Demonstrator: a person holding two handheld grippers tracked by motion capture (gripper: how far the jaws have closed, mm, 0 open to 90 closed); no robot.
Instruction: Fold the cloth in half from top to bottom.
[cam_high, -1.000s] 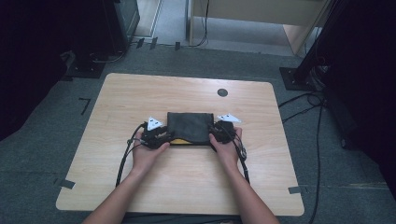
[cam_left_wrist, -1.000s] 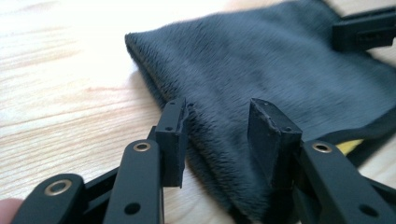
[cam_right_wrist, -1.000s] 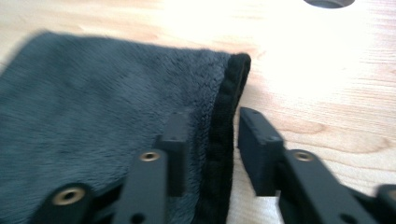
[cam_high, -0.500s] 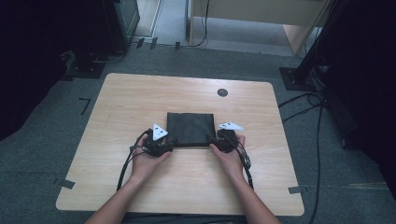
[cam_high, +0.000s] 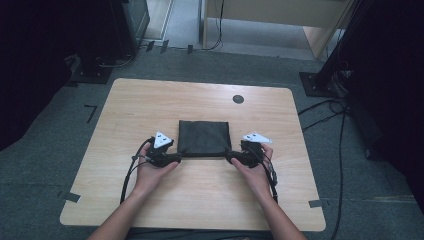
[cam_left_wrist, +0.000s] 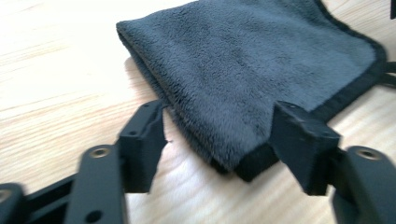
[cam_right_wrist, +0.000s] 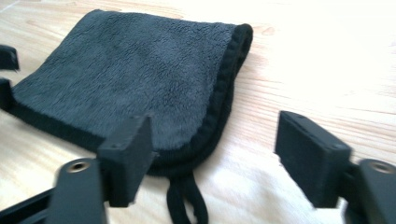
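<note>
The left hand-held gripper (cam_high: 172, 159) has just been opening; its jaws stand apart around the folded grey cloth's (cam_high: 204, 137) near left corner, pads clear. The right hand-held gripper (cam_high: 235, 157) has likewise just been opening, at the cloth's near right corner. The cloth lies flat mid-bench (cam_high: 150, 105).

Folded dark grey cloth (cam_high: 204, 138) on the table

Fleecy, black-hemmed, it lies flat as a neat rectangle near the table's middle, a small black loop (cam_right_wrist: 187, 203) trailing from one near corner.
</note>
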